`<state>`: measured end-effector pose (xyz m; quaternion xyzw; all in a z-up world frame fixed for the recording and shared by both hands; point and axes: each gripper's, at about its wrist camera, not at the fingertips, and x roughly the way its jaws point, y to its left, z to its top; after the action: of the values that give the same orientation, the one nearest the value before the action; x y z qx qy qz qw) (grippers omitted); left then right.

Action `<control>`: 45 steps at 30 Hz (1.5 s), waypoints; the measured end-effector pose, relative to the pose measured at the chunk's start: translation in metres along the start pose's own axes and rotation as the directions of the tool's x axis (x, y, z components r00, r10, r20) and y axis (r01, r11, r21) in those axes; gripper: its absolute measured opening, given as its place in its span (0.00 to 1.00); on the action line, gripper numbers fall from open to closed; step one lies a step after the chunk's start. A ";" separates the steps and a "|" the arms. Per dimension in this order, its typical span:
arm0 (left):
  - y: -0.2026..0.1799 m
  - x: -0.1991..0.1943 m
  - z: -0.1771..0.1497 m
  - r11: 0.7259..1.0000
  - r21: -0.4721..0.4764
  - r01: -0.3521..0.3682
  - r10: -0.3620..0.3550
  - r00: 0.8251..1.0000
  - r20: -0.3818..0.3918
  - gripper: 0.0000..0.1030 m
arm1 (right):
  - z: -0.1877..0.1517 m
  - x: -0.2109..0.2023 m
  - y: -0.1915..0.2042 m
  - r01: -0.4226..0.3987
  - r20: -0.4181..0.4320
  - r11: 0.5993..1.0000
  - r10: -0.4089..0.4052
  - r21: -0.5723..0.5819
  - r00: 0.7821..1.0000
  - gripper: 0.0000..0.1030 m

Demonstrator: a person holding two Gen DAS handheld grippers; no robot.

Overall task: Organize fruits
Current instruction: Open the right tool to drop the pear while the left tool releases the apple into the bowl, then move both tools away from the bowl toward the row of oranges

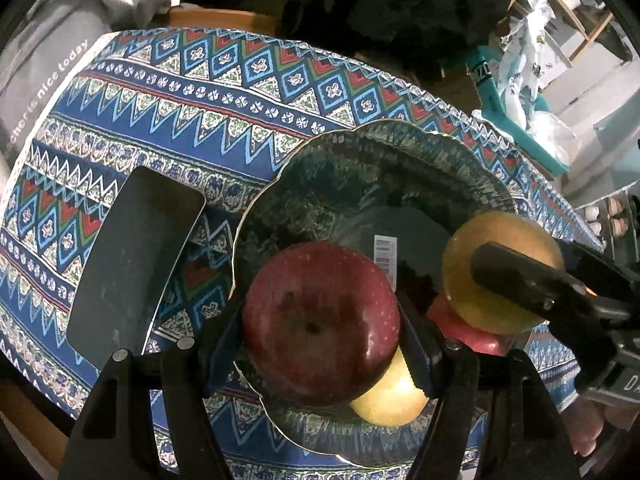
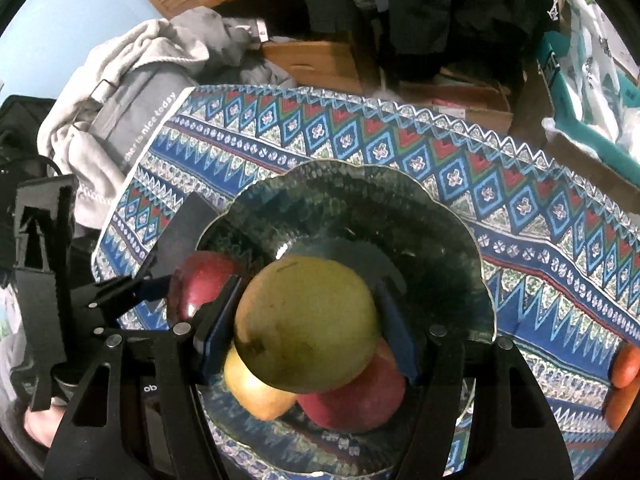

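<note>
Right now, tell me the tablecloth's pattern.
Blue woven tablecloth with zigzag and diamond bands, red and green accents; clearest in the right wrist view.

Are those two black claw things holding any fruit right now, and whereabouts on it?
Yes. The left tool clamps a dark red apple by its sides. The right tool grips a yellow-green apple across its widest part, above the plate.

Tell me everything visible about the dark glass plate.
The plate is dark, translucent greenish glass with a scalloped, thinly gilt rim and a textured border around a smooth centre. A barcode sticker shows in its middle. It sits flat on the patterned tablecloth, beside a black phone at its left edge. A yellow fruit and a red apple lie in it; both tongs hold more fruit above it.
</note>
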<state>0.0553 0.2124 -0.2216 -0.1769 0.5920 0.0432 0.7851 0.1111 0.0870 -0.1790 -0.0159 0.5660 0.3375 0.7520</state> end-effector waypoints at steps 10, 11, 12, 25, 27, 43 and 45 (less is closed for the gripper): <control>-0.005 -0.019 -0.002 1.000 0.013 0.019 -0.020 0.999 0.031 0.72 | 0.000 -0.001 0.000 -0.030 -0.002 0.999 0.030 0.020 1.000 0.67; -0.007 -0.022 -0.002 1.000 0.024 0.015 -0.016 0.999 0.039 0.73 | 0.000 -0.001 0.001 -0.031 -0.002 0.999 0.031 0.020 1.000 0.67; -0.009 -0.024 -0.002 0.999 0.034 0.009 -0.011 0.999 0.044 0.75 | 0.000 -0.001 0.001 -0.031 -0.001 0.999 0.032 0.019 1.000 0.67; -0.027 -0.039 -0.007 0.994 0.103 -0.029 0.019 0.996 0.093 0.75 | 0.002 -0.033 -0.010 -0.016 0.077 0.998 0.012 0.057 0.997 0.68; -0.029 -0.042 -0.007 0.994 0.104 -0.024 0.014 0.995 0.099 0.75 | 0.002 -0.041 -0.010 -0.003 0.093 0.999 -0.002 0.055 0.996 0.68; -0.065 -0.063 -0.015 0.987 0.163 0.000 -0.024 0.990 0.142 0.75 | -0.019 -0.104 -0.020 0.209 0.196 0.977 -0.200 -0.028 0.960 0.73; -0.071 -0.066 -0.016 0.985 0.173 0.005 -0.031 0.988 0.148 0.78 | -0.025 -0.112 -0.026 0.242 0.203 0.970 -0.231 -0.030 0.951 0.74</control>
<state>0.0412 0.1506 -0.1470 -0.1098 0.5311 -0.0021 0.8402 0.0890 0.0020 -0.1002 -0.0703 0.4728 0.2602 0.8389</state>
